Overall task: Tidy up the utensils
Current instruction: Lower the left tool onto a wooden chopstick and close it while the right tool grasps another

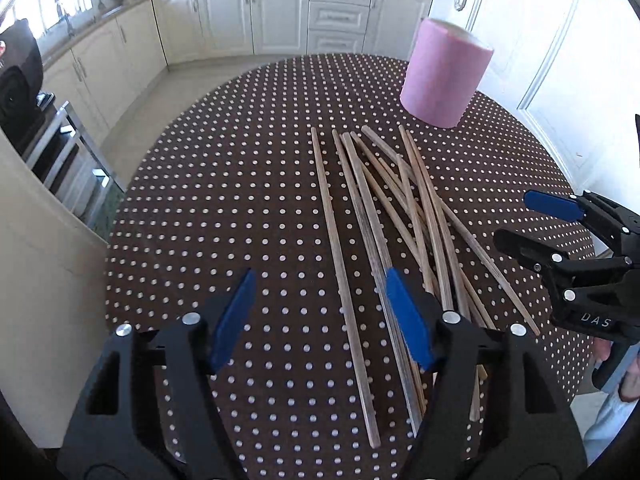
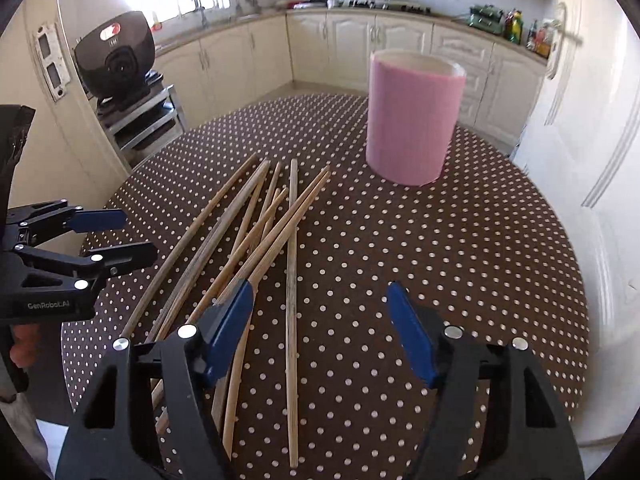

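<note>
While both tongs gape, chopsticks (image 2: pixel 256 240) point toward holder (image 2: pixel 412 120).

The near ends of several chopsticks (image 1: pixel 404 216) are hidden behind the left gripper (image 1: pixel 320 316), and in the right wrist view behind the right gripper (image 2: pixel 320 320). The inside of the pink holder (image 2: pixel 414 118) cannot be seen. The table's (image 1: pixel 224 208) near edge is cut off.

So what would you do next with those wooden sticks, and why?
Probably lower the left tool, open and empty, onto the lone chopstick lying apart on the pile's left and pinch it. All the sticks lie on the table, none in the upright pink holder.
</note>
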`<state>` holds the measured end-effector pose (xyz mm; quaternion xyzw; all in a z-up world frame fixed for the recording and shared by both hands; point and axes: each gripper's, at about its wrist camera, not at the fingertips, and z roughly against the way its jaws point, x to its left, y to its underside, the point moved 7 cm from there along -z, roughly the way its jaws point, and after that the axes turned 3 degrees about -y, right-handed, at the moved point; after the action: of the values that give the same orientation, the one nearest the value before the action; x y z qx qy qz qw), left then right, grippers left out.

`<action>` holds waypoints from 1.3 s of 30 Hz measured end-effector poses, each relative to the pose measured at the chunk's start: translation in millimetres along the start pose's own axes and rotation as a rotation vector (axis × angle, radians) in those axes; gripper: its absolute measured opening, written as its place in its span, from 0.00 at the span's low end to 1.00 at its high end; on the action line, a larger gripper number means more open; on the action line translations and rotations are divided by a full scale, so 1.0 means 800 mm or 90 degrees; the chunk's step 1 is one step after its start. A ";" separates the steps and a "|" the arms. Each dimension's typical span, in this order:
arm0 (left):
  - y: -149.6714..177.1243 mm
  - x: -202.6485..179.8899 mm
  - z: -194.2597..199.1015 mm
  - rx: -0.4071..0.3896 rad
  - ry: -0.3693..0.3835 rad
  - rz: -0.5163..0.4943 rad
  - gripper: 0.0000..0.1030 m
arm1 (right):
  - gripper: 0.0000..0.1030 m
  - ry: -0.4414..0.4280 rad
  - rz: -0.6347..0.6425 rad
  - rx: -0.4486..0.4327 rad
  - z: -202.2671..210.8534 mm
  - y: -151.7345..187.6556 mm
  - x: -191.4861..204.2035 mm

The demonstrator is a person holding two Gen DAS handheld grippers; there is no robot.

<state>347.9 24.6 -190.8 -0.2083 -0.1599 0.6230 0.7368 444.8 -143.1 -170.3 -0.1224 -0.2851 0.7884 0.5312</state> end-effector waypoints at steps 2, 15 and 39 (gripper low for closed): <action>-0.002 0.002 -0.012 0.016 0.001 0.004 0.52 | 0.60 -0.003 0.005 0.016 -0.009 -0.004 -0.003; -0.046 0.000 -0.061 0.061 -0.013 0.001 0.41 | 0.31 0.006 0.059 0.090 -0.061 -0.031 0.004; -0.129 0.031 -0.103 0.046 0.002 0.033 0.05 | 0.05 0.010 0.017 0.078 -0.061 -0.063 -0.013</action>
<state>481.0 26.2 -210.5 -0.1868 -0.1306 0.6469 0.7277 511.9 -123.4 -182.0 -0.0998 -0.2306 0.8102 0.5296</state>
